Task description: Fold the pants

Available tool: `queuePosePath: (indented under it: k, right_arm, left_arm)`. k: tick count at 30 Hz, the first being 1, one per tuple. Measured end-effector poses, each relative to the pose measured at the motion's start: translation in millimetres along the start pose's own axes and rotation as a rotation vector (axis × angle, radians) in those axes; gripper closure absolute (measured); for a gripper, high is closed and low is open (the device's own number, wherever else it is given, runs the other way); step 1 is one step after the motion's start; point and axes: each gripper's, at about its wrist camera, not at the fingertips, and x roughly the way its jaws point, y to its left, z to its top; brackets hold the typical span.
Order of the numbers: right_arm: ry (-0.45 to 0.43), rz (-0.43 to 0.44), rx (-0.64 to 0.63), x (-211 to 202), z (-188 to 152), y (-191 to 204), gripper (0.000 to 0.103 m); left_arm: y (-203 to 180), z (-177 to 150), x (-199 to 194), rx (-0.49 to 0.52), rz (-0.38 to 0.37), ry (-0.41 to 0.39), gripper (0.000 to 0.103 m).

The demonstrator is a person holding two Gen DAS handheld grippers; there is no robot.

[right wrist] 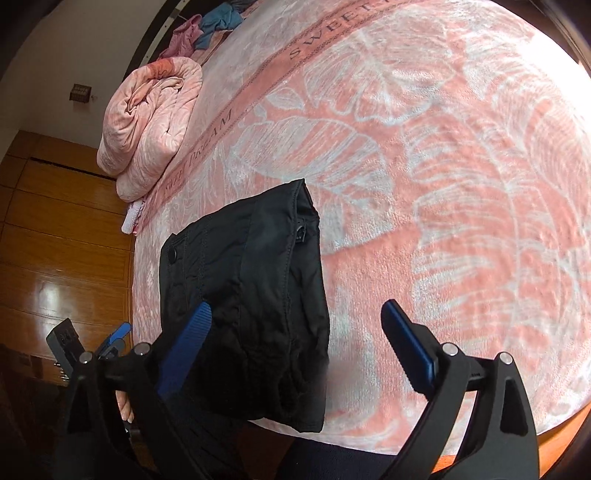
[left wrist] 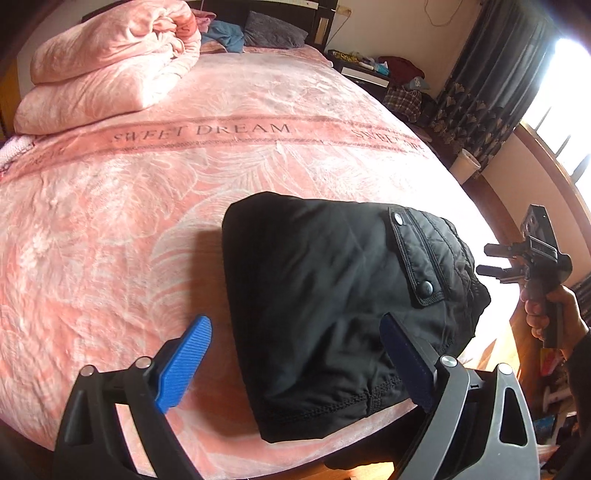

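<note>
The black pants lie folded into a compact bundle on the pink bed near its front edge, a snap-button pocket flap on top; they also show in the right wrist view. My left gripper is open, hovering just above the bundle's near end, holding nothing. My right gripper is open and empty, just above the bundle's near side. The right gripper also shows in the left wrist view, held off the bed's right edge. The left gripper shows in the right wrist view at the lower left.
The bed has a pink "SWEET DREAM" blanket. A folded pink quilt sits at the far left. Loose clothes and a grey pillow lie by the headboard. A cluttered nightstand and curtains stand right.
</note>
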Motion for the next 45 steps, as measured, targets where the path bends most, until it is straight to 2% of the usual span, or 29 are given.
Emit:
queuePosePath:
  k: [6, 9, 13, 15, 16, 18, 20, 22, 25, 33, 38, 40, 42, 45]
  right_arm:
    - [0.070, 0.052, 0.048, 20, -5, -7, 0.007]
    - [0.107, 0.050, 0.043, 31, -7, -5, 0.006]
    - [0.131, 0.040, 0.048, 40, -6, -5, 0.006]
    - [0.132, 0.046, 0.056, 42, -6, -7, 0.006]
    - [0.133, 0.052, 0.060, 42, -6, -8, 0.006]
    - [0.132, 0.061, 0.065, 41, -6, -9, 0.006]
    - [0.135, 0.067, 0.065, 39, -6, -10, 0.006]
    - [0.137, 0.075, 0.062, 36, -5, -10, 0.006]
    - [0.139, 0.120, 0.069, 29, -5, -12, 0.005]
    - [0.138, 0.237, 0.141, 15, -3, -33, 0.003]
    - [0.242, 0.212, 0.096, 41, -1, -31, 0.003]
    - [0.276, 0.222, 0.071, 54, 2, -25, 0.002]
    - [0.298, 0.246, 0.056, 65, 6, -17, 0.002]
    - [0.335, 0.263, 0.026, 80, 10, -4, 0.002]
  left_arm:
    - [21, 10, 10, 0.020, 0.003, 0.031, 0.008]
    - [34, 13, 24, 0.004, -0.024, 0.064, 0.007]
    - [52, 14, 42, -0.013, -0.024, 0.102, 0.008]
    - [63, 16, 51, -0.048, -0.076, 0.130, 0.008]
    - [70, 16, 56, -0.082, -0.128, 0.145, 0.007]
    - [89, 15, 70, -0.193, -0.305, 0.191, 0.004]
    - [110, 10, 91, -0.326, -0.480, 0.268, 0.004]
    - [127, 5, 109, -0.414, -0.562, 0.318, 0.004]
    - [136, -1, 125, -0.454, -0.640, 0.357, 0.004]
    - [125, -11, 149, -0.480, -0.748, 0.395, 0.004]
    - [119, -17, 164, -0.491, -0.737, 0.402, 0.004]
    - [119, -16, 165, -0.521, -0.778, 0.387, 0.004]
    - [119, -16, 167, -0.543, -0.787, 0.389, 0.004]
    - [107, -12, 170, -0.529, -0.815, 0.410, 0.004]
